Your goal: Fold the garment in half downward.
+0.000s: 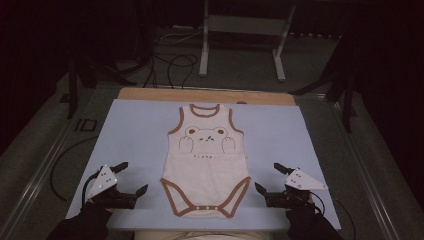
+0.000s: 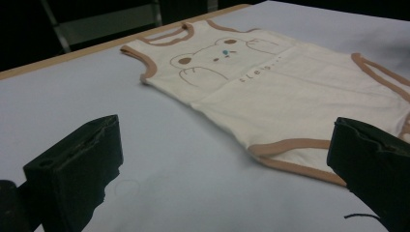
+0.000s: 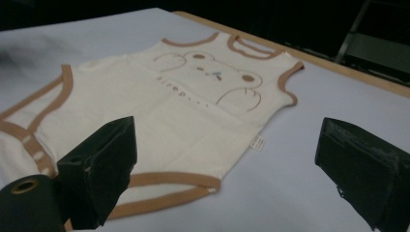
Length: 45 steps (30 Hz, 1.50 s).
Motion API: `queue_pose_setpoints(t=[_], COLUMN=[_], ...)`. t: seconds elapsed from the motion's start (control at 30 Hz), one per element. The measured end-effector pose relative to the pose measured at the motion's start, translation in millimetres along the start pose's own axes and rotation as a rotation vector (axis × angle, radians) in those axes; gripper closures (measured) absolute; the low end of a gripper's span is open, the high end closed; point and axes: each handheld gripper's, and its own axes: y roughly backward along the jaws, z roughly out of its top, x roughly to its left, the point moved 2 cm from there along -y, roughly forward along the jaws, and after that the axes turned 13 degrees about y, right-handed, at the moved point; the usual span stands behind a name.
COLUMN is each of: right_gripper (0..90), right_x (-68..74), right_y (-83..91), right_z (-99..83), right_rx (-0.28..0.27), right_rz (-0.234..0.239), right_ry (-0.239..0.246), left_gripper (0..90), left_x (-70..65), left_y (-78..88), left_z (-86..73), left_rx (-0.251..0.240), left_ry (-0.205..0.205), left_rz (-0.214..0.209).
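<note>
A cream sleeveless baby bodysuit [image 1: 207,160] with brown trim and a bear print lies flat in the middle of the pale blue mat [image 1: 130,130], neck toward the far side. My left gripper [image 1: 134,176] is open near the mat's front left, a short way left of the bodysuit's left leg opening [image 2: 290,152]. My right gripper [image 1: 267,176] is open at the front right, just beside the right leg opening [image 3: 169,186]. Nothing sits between either pair of jaws. In the left gripper view [image 2: 227,159] and right gripper view [image 3: 227,159] the jaws frame bare mat and the garment's hem.
The mat covers a wooden table whose far edge [image 1: 205,95] shows beyond it. Metal rails [image 1: 45,165] run along both sides. A white stand [image 1: 242,30] and loose cables [image 1: 170,62] lie on the floor behind. Bare mat stretches left and right of the bodysuit.
</note>
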Motion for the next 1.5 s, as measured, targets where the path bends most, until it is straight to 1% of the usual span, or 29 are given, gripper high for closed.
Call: queue_pose_setpoints(t=[0.03,0.07,0.1,0.17,0.2,0.23,0.3,0.33,0.4,0.43,0.5,0.57,0.63,0.67,0.7,0.77,0.87,0.9,0.93,1.0,1.07,1.1,1.13,1.2,1.33,1.4,1.43,1.5], right_gripper=[7.7,7.7,7.7,7.7,7.7,7.7,7.7,7.7,7.7,7.7,7.7,7.7,7.7,7.7,7.7,7.6,7.7,7.7,7.7,7.7,7.7,7.7,7.7,7.7,7.7,7.7,7.7,7.7], right_x=[-1.0,-3.8,-3.8,-6.6,-6.6,-7.8,-9.7,-11.1,-12.8,-12.8,-14.7,-16.0,-17.9,-19.9,-20.7,-23.1,-24.8,-25.7,-26.5,-29.0,-29.7,-29.7,-31.2,-32.9,-35.2,-36.1,-36.1,-37.6], right_y=[2.3,6.7,6.7,10.6,10.6,11.3,11.5,11.5,10.7,10.7,8.7,8.1,6.7,5.3,4.5,2.1,-1.0,-2.9,-4.6,-9.3,-12.8,-12.8,-16.4,-19.9,-25.4,-32.5,-32.5,-40.7], right_z=[3.4,10.1,10.1,20.3,20.3,27.2,33.7,36.9,43.0,43.0,51.3,53.6,57.8,62.0,64.2,67.7,70.5,71.6,72.5,74.6,76.0,76.0,77.3,79.0,81.1,82.2,82.2,81.4], right_rx=[-0.005,-0.021,-0.021,-0.015,-0.015,-0.011,-0.018,-0.025,-0.033,-0.033,-0.038,-0.041,-0.049,-0.053,-0.055,-0.06,-0.053,-0.054,-0.057,-0.061,-0.054,-0.054,-0.05,-0.051,-0.048,-0.042,-0.042,-0.031], right_rz=[-0.008,-0.005,-0.005,-0.002,-0.002,0.0,-0.001,0.008,0.006,0.006,0.0,0.004,-0.003,-0.004,-0.009,-0.01,-0.014,-0.01,-0.011,-0.004,-0.003,-0.003,-0.007,-0.009,-0.006,0.001,0.001,0.004], right_ry=[-0.002,-0.01,-0.01,-0.004,-0.004,0.003,0.006,0.005,0.01,0.01,0.019,0.022,0.024,0.032,0.034,0.037,0.042,0.046,0.046,0.038,0.046,0.046,0.048,0.033,0.035,0.042,0.042,0.033], left_gripper=[0.7,0.7,0.7,0.7,0.7,0.7,0.7,0.7,0.7,0.7,0.7,0.7,0.7,0.7,0.7,0.7,0.7,0.7,0.7,0.7,0.7,0.7,0.7,0.7,0.7,0.7,0.7,0.7], left_x=[-0.6,-2.4,-2.4,-4.3,-4.9,-5.6,-6.6,-6.8,-6.3,-6.1,-6.6,-6.7,-7.1,-6.6,-6.6,-5.6,-4.4,-3.7,-2.6,-2.4,-2.5,-2.5,-2.0,-1.9,-1.0,-0.6,-0.4,-0.6], left_y=[0.6,2.1,2.1,3.4,3.9,4.4,5.4,5.6,5.5,5.3,4.8,4.9,4.4,3.7,3.7,2.0,0.7,-0.2,-1.8,-2.5,-5.0,-5.0,-7.1,-8.2,-13.8,-16.8,-18.4,-24.1], left_z=[3.2,7.7,7.7,13.0,16.0,19.0,25.3,28.3,34.0,36.7,44.3,46.6,50.7,54.3,54.3,59.8,63.3,64.9,67.8,69.3,73.1,73.1,75.3,76.2,78.6,79.3,79.6,79.6], left_rx=[0.002,0.005,0.005,0.022,0.025,0.029,0.032,0.032,0.037,0.041,0.042,0.043,0.038,0.04,0.04,0.041,0.042,0.04,0.041,0.042,0.044,0.044,0.049,0.051,0.062,0.064,0.066,0.077], left_ry=[0.007,-0.002,-0.002,-0.011,-0.012,-0.014,-0.022,-0.018,-0.013,-0.016,-0.033,-0.033,-0.043,-0.046,-0.046,-0.044,-0.047,-0.045,-0.033,-0.035,-0.041,-0.041,-0.039,-0.042,-0.041,-0.04,-0.037,-0.04], left_rz=[-0.015,-0.029,-0.029,-0.044,-0.053,-0.059,-0.061,-0.065,-0.072,-0.072,-0.069,-0.071,-0.073,-0.075,-0.075,-0.083,-0.085,-0.086,-0.093,-0.094,-0.097,-0.097,-0.103,-0.103,-0.111,-0.114,-0.118,-0.121])
